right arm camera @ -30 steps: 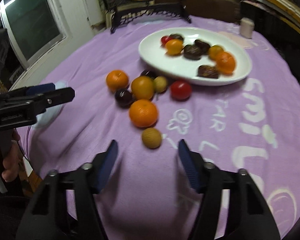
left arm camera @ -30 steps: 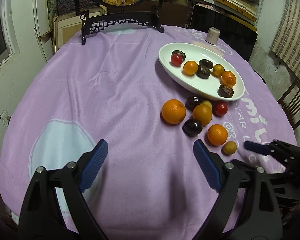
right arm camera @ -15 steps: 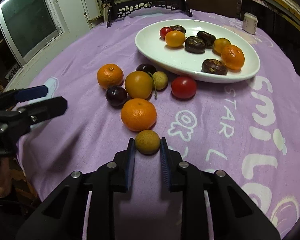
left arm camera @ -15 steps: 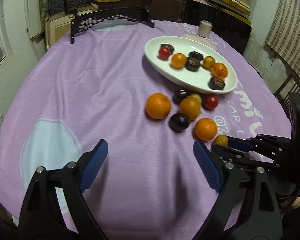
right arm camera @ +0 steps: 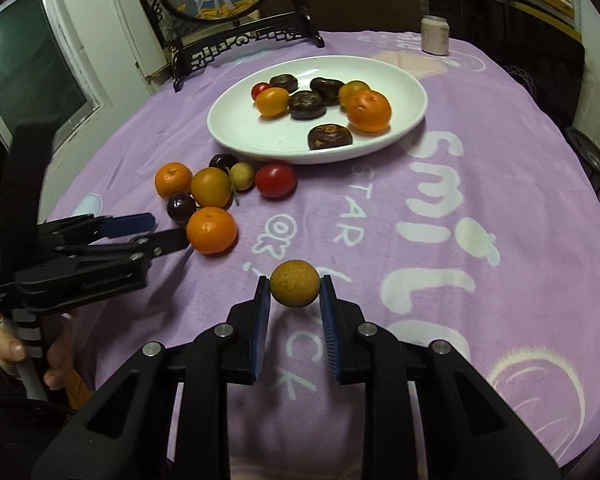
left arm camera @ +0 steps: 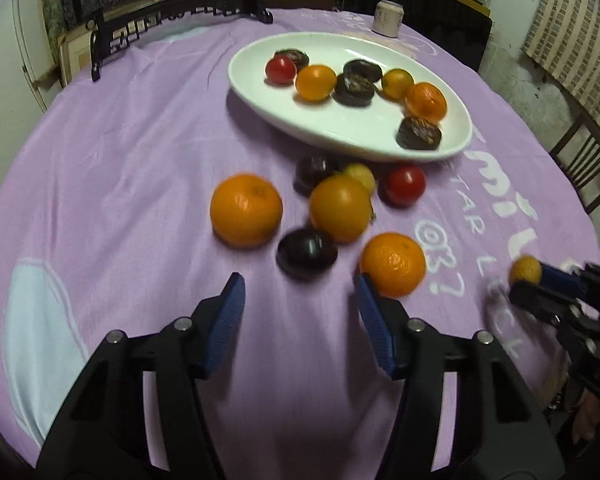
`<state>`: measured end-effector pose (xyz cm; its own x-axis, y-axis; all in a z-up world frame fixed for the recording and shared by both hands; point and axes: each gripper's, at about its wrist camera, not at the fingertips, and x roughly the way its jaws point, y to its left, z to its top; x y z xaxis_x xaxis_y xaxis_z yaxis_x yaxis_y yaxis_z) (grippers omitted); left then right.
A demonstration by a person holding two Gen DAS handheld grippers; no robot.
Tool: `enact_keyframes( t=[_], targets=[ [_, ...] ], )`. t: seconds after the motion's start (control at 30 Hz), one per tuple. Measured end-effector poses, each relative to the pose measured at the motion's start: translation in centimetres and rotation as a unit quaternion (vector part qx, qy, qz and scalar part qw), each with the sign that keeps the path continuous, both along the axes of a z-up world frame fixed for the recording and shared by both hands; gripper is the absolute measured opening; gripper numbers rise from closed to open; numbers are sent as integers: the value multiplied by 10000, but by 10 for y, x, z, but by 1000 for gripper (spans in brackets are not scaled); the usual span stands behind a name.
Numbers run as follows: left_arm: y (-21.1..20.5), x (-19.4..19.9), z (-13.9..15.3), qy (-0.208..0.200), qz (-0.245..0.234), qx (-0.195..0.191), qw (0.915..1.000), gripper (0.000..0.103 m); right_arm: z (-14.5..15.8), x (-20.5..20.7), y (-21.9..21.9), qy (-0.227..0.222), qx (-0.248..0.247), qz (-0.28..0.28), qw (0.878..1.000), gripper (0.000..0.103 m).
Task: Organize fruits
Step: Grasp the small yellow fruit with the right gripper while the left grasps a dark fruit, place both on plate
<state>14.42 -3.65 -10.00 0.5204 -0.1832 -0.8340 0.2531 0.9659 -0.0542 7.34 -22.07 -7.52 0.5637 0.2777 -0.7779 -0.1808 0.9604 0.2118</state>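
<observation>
right hand-held gripper (right arm camera: 295, 294): jaws closed on the small yellow-brown fruit (right arm camera: 295, 283), one blue pad on each side. A second ago the fruit lay on the cloth ahead of open jaws; now it is pinched and looks lifted clear, with its shadow below on the cloth.
left hand-held gripper (left arm camera: 300, 308): jaws have just been closing, now about half open, nothing between the pads. The near mandarin (left arm camera: 393, 264) sits just beyond its right finger, the dark plum (left arm camera: 307, 253) just ahead of the gap.
meaning: one loose fruit picked, likely next stop is the white oval plate (right arm camera: 404, 84). Left looks to be lining up on the plum or the mandarin; can't tell which.
held fruit: round, small, dull yellow-brown, speckled rough skin; longan-like, not certain.
plate: far centre of the bench (right arm camera: 500, 168), which wears a purple cloth; already holds about seven pieces, orange, red and dark.
loose cluster: near-left of the plate; far mandarin (right arm camera: 173, 179), larger smooth orange fruit (right arm camera: 211, 187), two dark plums, a pale small fruit (right arm camera: 242, 176), red tomato (right arm camera: 275, 179), near mandarin.
remaining: six loose plus the held one.
</observation>
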Motion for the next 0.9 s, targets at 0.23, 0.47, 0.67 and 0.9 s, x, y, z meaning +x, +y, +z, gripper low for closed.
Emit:
enact_keyframes(
  t=[0.23, 0.47, 0.67, 0.9],
  targets=[
    [-6, 15, -3, -8, -19, 16, 10000, 32, 2, -5, -5, -9, 100, -27, 9999, 25],
    [10, -15, 24, -294, -30, -392, 9988, 32, 8, -5, -3, -97, 151, -15, 9998, 25],
    [21, -31, 51, -508, -74, -657, 9965, 32, 10, 0, 0, -92, 162, 20, 9998, 25],
    [15, -9, 67, -489, -259, -628, 9965, 32, 19, 20, 0, -134, 31, 65, 9999, 25]
  ],
)
